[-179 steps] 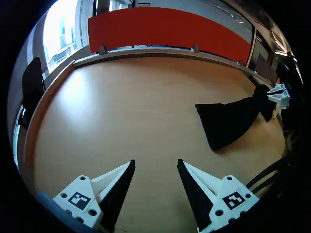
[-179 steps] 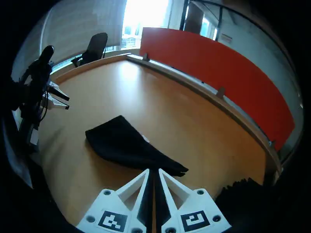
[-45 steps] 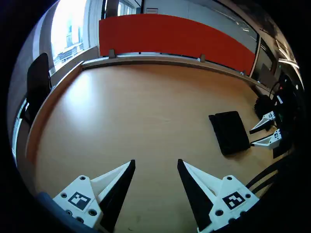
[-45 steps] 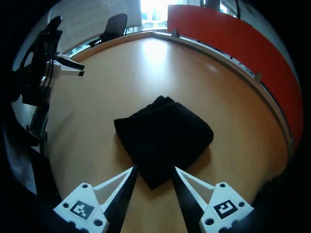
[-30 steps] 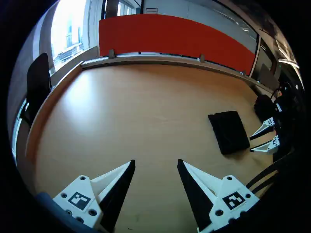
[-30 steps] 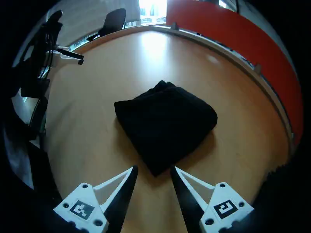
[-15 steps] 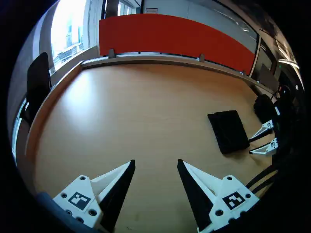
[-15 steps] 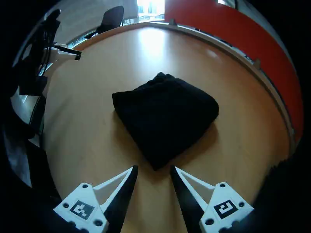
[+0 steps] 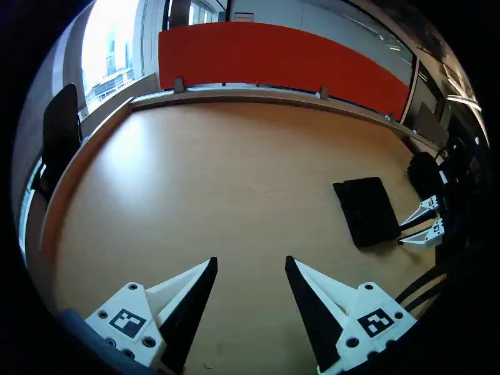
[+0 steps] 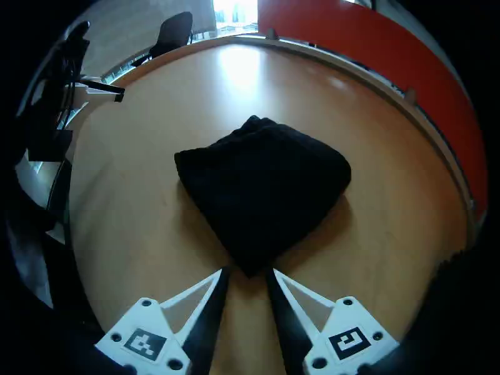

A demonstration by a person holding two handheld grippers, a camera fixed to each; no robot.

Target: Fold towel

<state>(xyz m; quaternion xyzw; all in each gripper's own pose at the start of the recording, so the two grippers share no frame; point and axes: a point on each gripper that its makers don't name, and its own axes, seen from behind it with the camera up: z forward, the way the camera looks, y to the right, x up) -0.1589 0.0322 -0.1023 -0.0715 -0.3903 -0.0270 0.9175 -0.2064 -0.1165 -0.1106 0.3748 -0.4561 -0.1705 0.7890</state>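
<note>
The left gripper [image 9: 249, 294] hangs over bare bench [image 9: 206, 169], well apart from the towel [image 9: 367, 211]. Its jaws are spread wide and hold nothing. In the left gripper view the towel lies far off to this gripper's right as a black folded oblong. Its long axis runs away from the camera, toward the red screen [image 9: 281, 56].

In the right gripper view the towel [image 10: 265, 187] lies flat on the bench [image 10: 144, 187], turned like a diamond, with one corner pointing straight back at the camera.

The right gripper [image 10: 245, 294] is just beside that near corner. Its jaws are parted by a narrow gap and grip nothing. The corner lies at the mouth of the gap; whether the fingertips [image 10: 222, 275] touch the cloth I cannot tell. In the left gripper view the right gripper [image 9: 420, 226] sits at the towel's near right edge. In the right gripper view the left gripper [image 10: 103, 90] is far off beyond the towel's left corner.

So the right gripper is plainly the nearer one. Any coming move, I judge, turns on that corner lying dead ahead along its fingers. The towel already looks folded into a thick pad, so the task seems nearly done.
</note>
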